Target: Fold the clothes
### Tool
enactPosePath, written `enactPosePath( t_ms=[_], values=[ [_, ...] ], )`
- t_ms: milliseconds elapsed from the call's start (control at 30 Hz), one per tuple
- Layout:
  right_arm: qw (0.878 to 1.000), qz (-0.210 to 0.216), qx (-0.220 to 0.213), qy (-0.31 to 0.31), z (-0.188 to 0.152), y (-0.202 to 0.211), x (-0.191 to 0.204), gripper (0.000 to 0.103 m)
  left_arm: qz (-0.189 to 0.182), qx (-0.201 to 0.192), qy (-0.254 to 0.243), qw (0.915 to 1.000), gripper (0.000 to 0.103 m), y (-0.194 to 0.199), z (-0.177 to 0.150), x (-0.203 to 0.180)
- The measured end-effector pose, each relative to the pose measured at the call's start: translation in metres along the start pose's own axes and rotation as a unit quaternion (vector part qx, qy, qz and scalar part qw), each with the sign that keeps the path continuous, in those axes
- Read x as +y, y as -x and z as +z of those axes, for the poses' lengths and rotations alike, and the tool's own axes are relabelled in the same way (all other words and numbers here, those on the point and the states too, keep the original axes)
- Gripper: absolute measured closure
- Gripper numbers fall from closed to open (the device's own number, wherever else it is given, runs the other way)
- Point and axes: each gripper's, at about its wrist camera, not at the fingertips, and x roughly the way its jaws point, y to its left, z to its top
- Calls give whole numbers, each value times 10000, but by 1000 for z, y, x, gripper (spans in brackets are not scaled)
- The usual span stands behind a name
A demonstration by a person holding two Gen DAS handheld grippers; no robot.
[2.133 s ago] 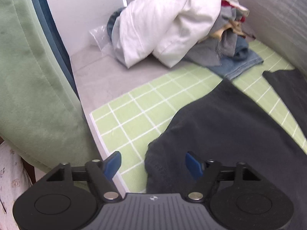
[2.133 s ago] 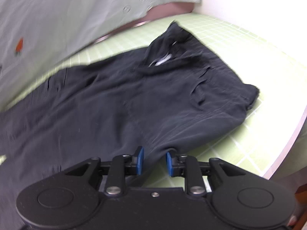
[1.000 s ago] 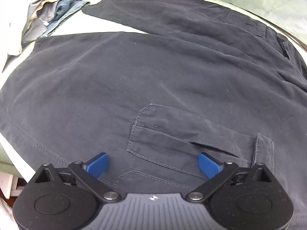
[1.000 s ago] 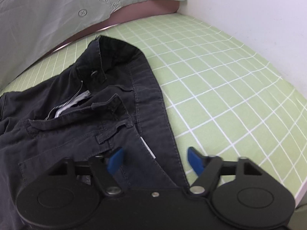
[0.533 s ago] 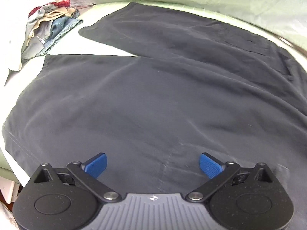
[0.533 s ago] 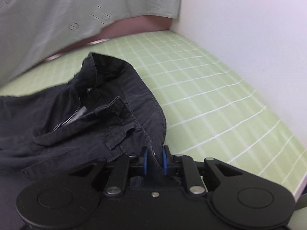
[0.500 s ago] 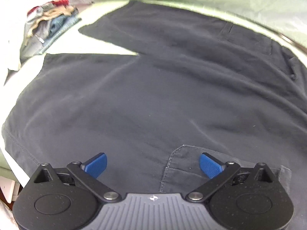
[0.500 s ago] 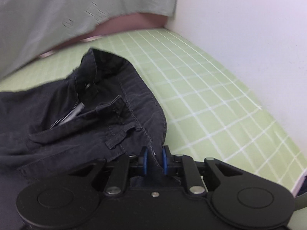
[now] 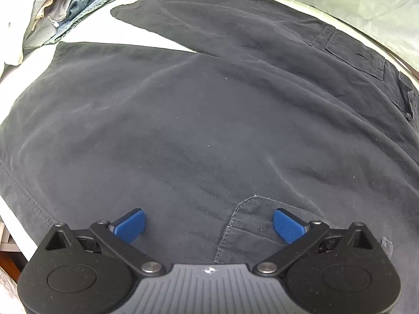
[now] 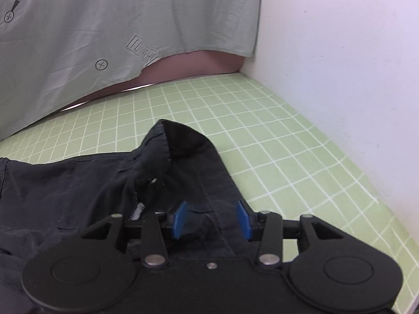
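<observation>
Green checked mat (image 10: 275,141) meets white wall (image 10: 340,65); trousers (image 10: 78,183) lie on it.

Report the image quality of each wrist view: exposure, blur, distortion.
Left wrist view: sharp, table surface between the black trousers' legs blown out white, strong fisheye curvature. Right wrist view: sharp, evenly lit, green grid mat lines bowed by the lens, white wall bright without glare.

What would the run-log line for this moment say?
task: fold clothes | left hand-held gripper: open over black trousers | right hand-held gripper: jaws just reopened, waistband between, unpinched | fold: not started
</observation>
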Motion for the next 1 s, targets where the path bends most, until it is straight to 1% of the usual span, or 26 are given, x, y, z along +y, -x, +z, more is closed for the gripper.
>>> enactPosePath(
  t_ms=[100, 200, 267, 367, 400, 433, 500, 567, 600, 667, 700, 733, 800, 833, 900, 933, 1000],
  values=[
    [9996, 278, -27, -53, 13, -21, 21, 60, 14, -13, 52, 10000, 0, 0, -1, -1],
    [9986, 531, -72, -13, 27, -39, 41, 59, 11, 96, 65, 9999, 0, -1, 3, -1],
    [9980, 628, 58, 11, 34, -53, 51, 58, 7, 172, 56, 9998, 0, -1, 5, 0],
    [9969, 737, 255, -34, 33, -69, 59, 50, 18, 236, 98, 9997, 0, -2, 7, 1],
    [9969, 725, 291, -61, 31, -73, 60, 42, 25, 229, 117, 9997, 0, -2, 6, 0],
    [9972, 674, 290, -105, 29, -76, 59, 32, 31, 198, 131, 9997, 0, -1, 5, 0],
    [9972, 629, 275, -307, 24, -79, 52, 21, 44, 136, 162, 9998, 0, -1, 2, 0],
    [9939, 787, 322, -706, 21, -82, 41, 20, 78, 90, 232, 9997, 0, 0, 0, -1],
    [9928, 862, 321, -773, 20, -82, 38, 21, 92, 83, 269, 9996, 0, 1, -1, 0],
    [9919, 1059, 264, -650, 20, -80, 41, 39, 94, 92, 276, 9995, 0, 1, -1, -1],
    [9906, 1227, 230, -552, 21, -78, 45, 64, 89, 102, 266, 9996, 0, 1, 0, 0],
    [9911, 1239, 199, -448, 21, -75, 50, 70, 80, 121, 248, 9996, 0, 1, 1, 1],
    [9949, 989, 115, -158, 23, -67, 60, 85, 66, 145, 219, 9996, 0, 1, 2, 1],
    [9956, 926, 59, -107, 23, -61, 62, 85, 64, 139, 214, 9997, 0, 1, 2, 1],
    [9966, 791, -131, -211, 25, -42, 58, 86, 64, 110, 211, 9997, 0, 1, 1, 1],
    [9972, 659, -260, -257, 24, -30, 58, 93, 65, 89, 213, 9997, 0, 1, 0, 1],
    [9984, 63, -545, -144, 21, -2, 58, 93, 68, 49, 218, 9997, 0, 1, -1, 1]
  ],
)
